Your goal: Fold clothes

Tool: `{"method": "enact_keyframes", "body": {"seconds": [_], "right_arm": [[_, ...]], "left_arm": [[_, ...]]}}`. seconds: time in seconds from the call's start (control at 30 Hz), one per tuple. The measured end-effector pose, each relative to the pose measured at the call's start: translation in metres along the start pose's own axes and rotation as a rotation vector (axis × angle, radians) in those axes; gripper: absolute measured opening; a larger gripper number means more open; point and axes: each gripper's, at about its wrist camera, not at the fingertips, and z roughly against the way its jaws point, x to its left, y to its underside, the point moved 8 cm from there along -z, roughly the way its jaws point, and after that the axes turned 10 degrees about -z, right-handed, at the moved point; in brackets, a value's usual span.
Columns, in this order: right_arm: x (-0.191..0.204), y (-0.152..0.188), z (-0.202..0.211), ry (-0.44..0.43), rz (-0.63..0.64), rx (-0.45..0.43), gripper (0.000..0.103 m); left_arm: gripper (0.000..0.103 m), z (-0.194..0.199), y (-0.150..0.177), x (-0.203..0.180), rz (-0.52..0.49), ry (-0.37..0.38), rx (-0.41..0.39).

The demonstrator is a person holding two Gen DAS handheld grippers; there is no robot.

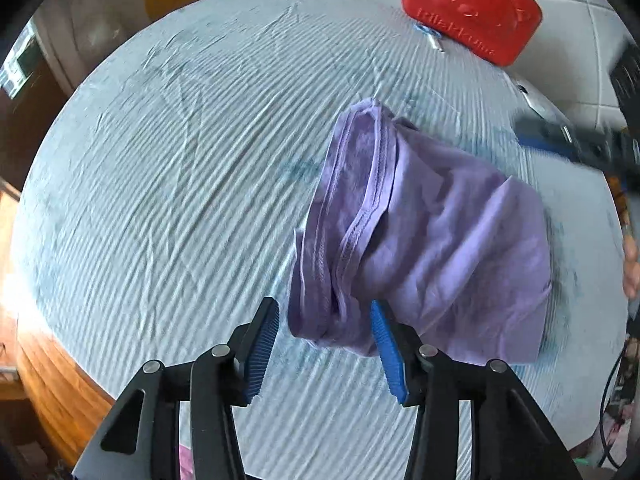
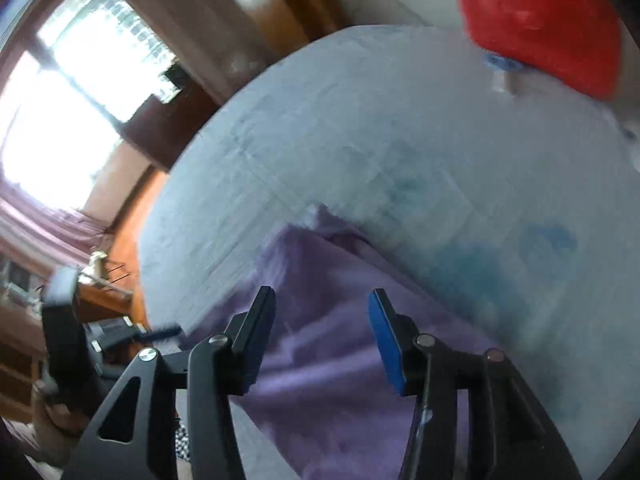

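Note:
A lilac garment (image 1: 424,236) lies bunched on the round table, right of centre, its ribbed neckline turned up toward the left. My left gripper (image 1: 324,312) hangs open at the garment's near edge, blue pads apart, nothing between them. The right gripper (image 1: 576,144) shows as a blurred dark shape beyond the garment's far right side. In the right wrist view the picture is smeared by motion. There my right gripper (image 2: 322,300) is open above the lilac garment (image 2: 340,352), holding nothing. The left gripper (image 2: 156,334) appears small at the left.
A pale blue ribbed cloth (image 1: 180,168) covers the round wooden table. A red plastic case (image 1: 472,8) stands at the far edge, with a small blue and silver object (image 1: 430,36) beside it. A person's fingers (image 1: 631,268) show at the right rim. Tiled floor lies beyond.

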Motion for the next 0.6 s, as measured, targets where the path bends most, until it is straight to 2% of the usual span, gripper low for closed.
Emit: {"method": "enact_keyframes", "body": {"seconds": [0.17, 0.3, 0.43, 0.6], "right_arm": [[-0.057, 0.05, 0.029, 0.101, -0.168, -0.027, 0.048], [-0.086, 0.067, 0.037, 0.135, -0.315, -0.066, 0.048], [-0.116, 0.083, 0.046, 0.168, -0.461, -0.106, 0.048], [-0.116, 0.079, 0.036, 0.164, -0.536, -0.135, 0.052]], "left_arm": [[0.049, -0.002, -0.03, -0.003, -0.084, 0.017, -0.037], [0.049, -0.019, -0.064, -0.014, -0.152, 0.041, -0.047], [0.049, -0.044, -0.093, -0.023, -0.212, 0.075, -0.023], [0.049, -0.063, -0.106, -0.026, -0.263, 0.147, 0.009]]}}
